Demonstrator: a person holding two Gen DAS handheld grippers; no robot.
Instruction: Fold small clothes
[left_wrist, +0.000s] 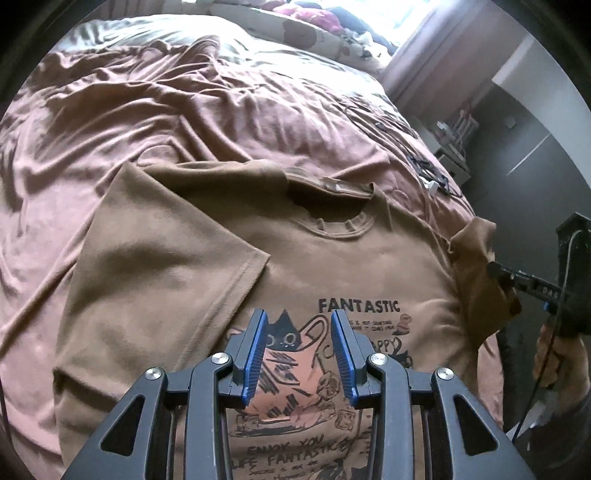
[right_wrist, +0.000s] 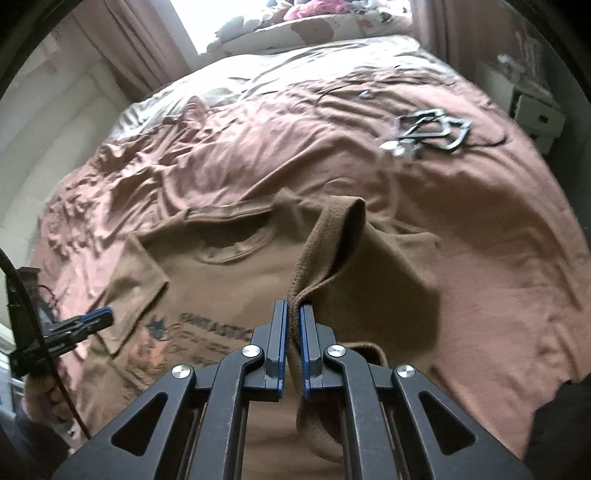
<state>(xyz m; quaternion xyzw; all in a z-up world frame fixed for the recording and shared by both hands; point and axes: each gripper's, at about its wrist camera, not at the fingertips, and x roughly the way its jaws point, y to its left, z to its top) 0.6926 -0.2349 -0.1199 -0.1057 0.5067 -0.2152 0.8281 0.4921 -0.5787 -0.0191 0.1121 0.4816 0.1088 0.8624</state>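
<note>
Jaws of right gripper (right_wrist: 293, 325) clamp T-shirt (left_wrist: 332, 258) right sleeve edge, lifted. Left gripper (left_wrist: 298, 325) jaws partly open, empty, above print. Bed (left_wrist: 184, 110) bare far and left.

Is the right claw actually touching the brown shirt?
Touching. In the right wrist view, the right claw is shut on a raised fold of the brown shirt's sleeve, with cloth pinched between its blue pads.

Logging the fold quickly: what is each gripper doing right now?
Left gripper: open, empty, above the T-shirt.
Right gripper: shut on the T-shirt's sleeve.
</note>
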